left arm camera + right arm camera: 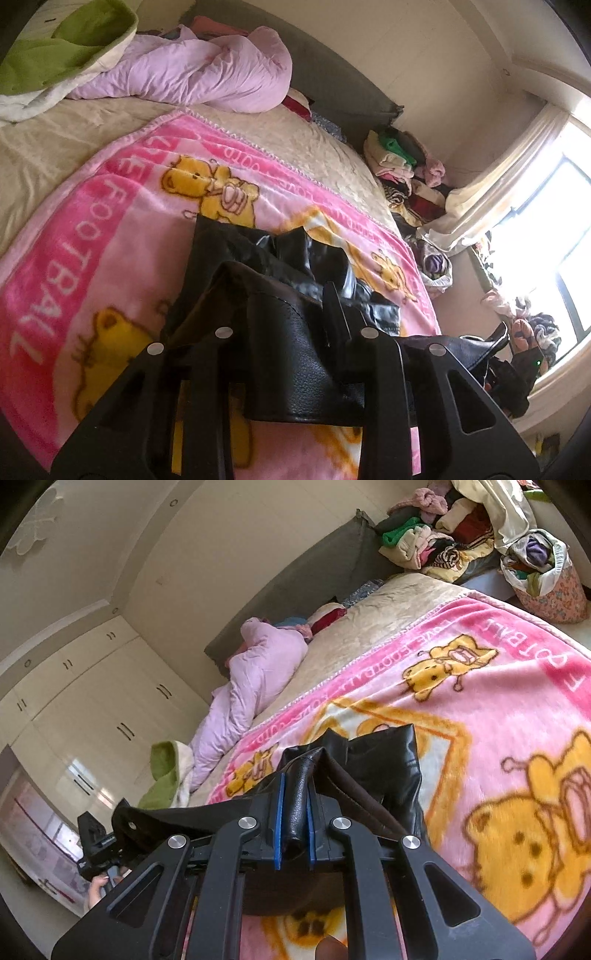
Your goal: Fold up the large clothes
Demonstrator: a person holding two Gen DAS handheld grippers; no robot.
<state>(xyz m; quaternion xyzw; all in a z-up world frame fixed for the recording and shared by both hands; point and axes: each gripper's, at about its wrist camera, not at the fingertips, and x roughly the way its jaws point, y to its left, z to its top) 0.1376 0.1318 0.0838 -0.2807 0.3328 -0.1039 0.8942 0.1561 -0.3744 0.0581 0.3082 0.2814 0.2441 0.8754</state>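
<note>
A black leather garment (295, 354) hangs above the pink bear blanket (110, 236), stretched between both grippers. In the left wrist view my left gripper (288, 306) has a thick fold of the leather filling its jaws. One finger (334, 314) shows and the other is buried under the cloth. In the right wrist view my right gripper (295, 790) is shut, its blue pads (280, 812) pinching a narrow fold of the garment (384, 764). The left gripper (98, 840) and a hand (98, 886) show far left at the garment's other end.
The blanket lies on a beige bed cover (44, 147). A lilac duvet (192, 70) and a green throw (62, 40) are bunched at the far side. Piled clothes (436, 535) and a stuffed floral bag (546, 579) sit by the headboard corner. Wardrobes (92, 701) line one wall, a bright window (546, 236) another.
</note>
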